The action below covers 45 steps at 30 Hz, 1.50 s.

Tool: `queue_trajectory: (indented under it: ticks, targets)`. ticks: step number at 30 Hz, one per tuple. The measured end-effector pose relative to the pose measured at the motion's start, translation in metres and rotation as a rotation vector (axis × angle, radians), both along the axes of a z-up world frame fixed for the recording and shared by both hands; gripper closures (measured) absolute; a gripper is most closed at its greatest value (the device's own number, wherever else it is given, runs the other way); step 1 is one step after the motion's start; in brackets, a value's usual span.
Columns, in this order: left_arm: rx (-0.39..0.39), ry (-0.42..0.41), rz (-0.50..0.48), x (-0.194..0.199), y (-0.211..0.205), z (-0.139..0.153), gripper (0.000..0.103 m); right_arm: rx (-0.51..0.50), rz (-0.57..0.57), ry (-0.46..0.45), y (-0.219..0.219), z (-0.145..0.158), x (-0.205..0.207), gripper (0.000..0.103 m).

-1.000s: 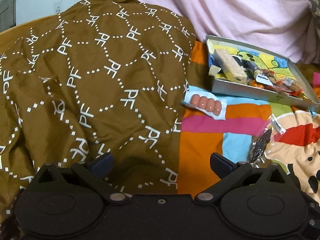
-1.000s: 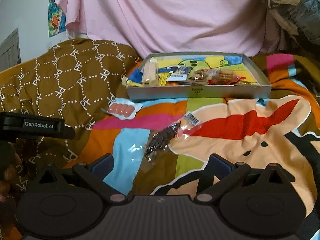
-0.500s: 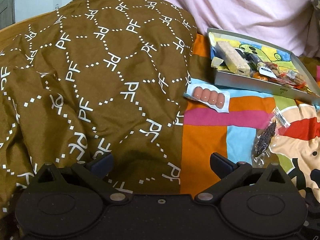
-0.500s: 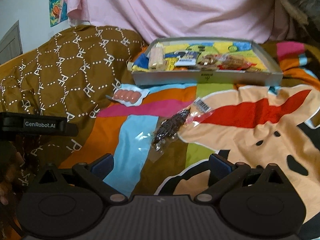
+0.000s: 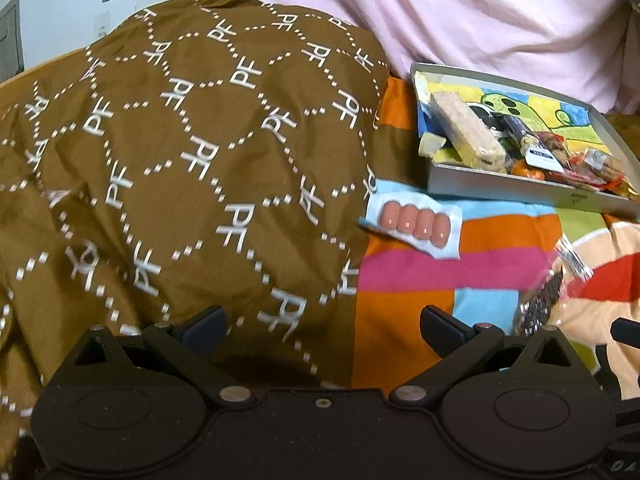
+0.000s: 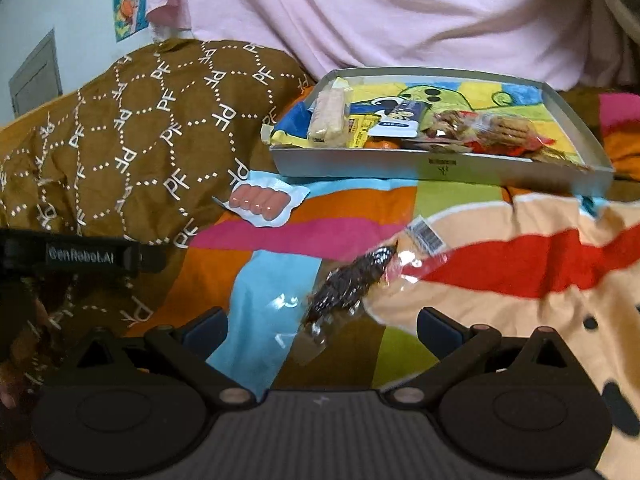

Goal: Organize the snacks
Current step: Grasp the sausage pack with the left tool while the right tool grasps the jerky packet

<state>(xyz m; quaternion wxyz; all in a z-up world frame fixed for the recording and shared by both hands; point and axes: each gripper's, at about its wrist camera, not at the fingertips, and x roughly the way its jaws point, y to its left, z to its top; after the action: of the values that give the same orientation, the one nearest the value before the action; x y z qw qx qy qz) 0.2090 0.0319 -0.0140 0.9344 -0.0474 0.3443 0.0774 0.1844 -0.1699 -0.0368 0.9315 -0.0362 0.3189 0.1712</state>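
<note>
Both grippers spread wide, nothing held: left gripper (image 5: 322, 320), right gripper (image 6: 322, 320). Sausage pack (image 6: 259, 201) and clear dark-snack bag (image 6: 352, 280) lie loose on bedspread (image 6: 500, 300), tray (image 6: 400, 164) beyond

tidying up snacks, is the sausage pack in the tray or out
Out. The sausage pack lies on the colourful blanket, in front of the tray.

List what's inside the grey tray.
The grey tray holds a pale wafer bar, a blue-and-white packet, a bag of round biscuits and yellow wrappers. Something orange sits mostly hidden behind the front wall; lower layers are covered.
</note>
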Motion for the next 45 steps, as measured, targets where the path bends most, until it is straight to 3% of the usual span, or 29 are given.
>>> queue_trajectory:
  ticks: [4,16,21,36,41,45]
  targets:
    - [0.007,-0.010,0.001,0.016,-0.005,0.003,0.001,-0.030,0.005,-0.015,-0.001,-0.008,0.019,0.000]
    - [0.055,-0.035,-0.006,0.058,-0.024,0.005,0.001,0.111,-0.156,0.106,-0.023,-0.031,0.059,0.000]
    - [0.075,-0.035,-0.015,0.069,-0.027,0.002,0.001,0.129,-0.193,0.098,-0.019,-0.036,0.068,0.000]
    - [0.082,-0.025,-0.041,0.091,-0.031,-0.009,0.001,0.008,-0.262,0.066,-0.012,-0.039,0.065,0.001]
    - [0.057,-0.021,-0.066,0.094,-0.034,-0.012,0.001,-0.002,-0.290,0.057,-0.018,-0.036,0.060,0.022]
    - [0.029,-0.020,-0.100,0.097,-0.038,-0.016,0.001,0.021,-0.306,0.065,-0.024,-0.034,0.059,0.028]
